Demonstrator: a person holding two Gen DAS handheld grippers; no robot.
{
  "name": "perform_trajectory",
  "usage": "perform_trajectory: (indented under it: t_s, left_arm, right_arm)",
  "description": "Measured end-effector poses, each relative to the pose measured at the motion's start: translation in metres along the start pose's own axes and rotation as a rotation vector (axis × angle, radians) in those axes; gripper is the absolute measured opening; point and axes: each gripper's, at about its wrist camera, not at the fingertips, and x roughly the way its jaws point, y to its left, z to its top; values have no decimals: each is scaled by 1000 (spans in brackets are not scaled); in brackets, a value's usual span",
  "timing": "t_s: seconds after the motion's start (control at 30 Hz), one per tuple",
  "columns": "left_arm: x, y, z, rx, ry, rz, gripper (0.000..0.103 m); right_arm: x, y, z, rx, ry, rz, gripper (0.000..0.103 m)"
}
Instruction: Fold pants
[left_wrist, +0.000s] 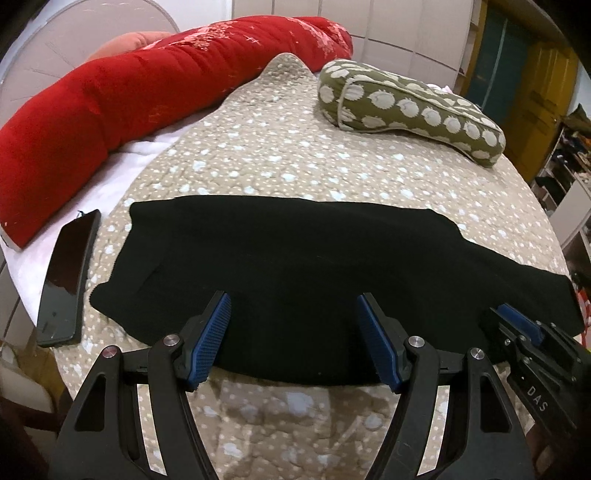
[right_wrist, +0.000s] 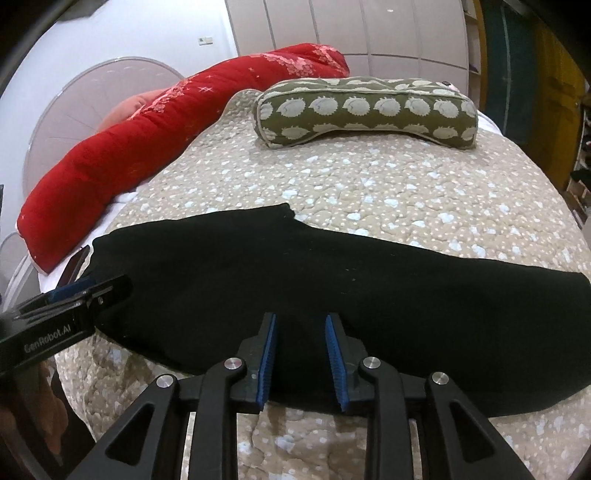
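Note:
Black pants (left_wrist: 295, 266) lie flat across the beige dotted quilt (left_wrist: 280, 155), folded lengthwise, running left to right. My left gripper (left_wrist: 293, 314) is wide open over the pants' near edge, nothing between its blue pads. My right gripper (right_wrist: 301, 325) is open with a narrower gap, its tips over the near edge of the pants (right_wrist: 332, 273). The right gripper also shows in the left wrist view (left_wrist: 517, 325) at the right, and the left gripper shows in the right wrist view (right_wrist: 85, 291) at the left.
A black phone (left_wrist: 68, 280) lies left of the pants. A long red bolster (left_wrist: 110, 96) runs along the far left. A green patterned pillow (left_wrist: 406, 103) sits at the back right. The bed edge drops off on the right.

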Motion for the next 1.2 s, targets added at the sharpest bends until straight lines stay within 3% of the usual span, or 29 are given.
perform_trajectory:
  t_s: [0.47, 0.57, 0.67, 0.87, 1.2]
  left_arm:
    - [-6, -29, -1, 32, 8, -95, 71]
    - [-9, -41, -2, 50, 0, -125, 81]
    - [-13, -51, -2, 57, -9, -164, 81]
    - [-15, -81, -7, 150, -10, -136, 81]
    - [-18, -112, -14, 215, -17, -138, 81]
  right_arm:
    - [-19, -26, -1, 59, -42, -64, 40]
    - [-24, -35, -4, 78, -48, -70, 42]
    - [-29, -43, -8, 93, -52, -72, 42]
    - [-41, -63, -15, 122, -67, -92, 43]
    - [-58, -98, -28, 182, -76, -129, 43]
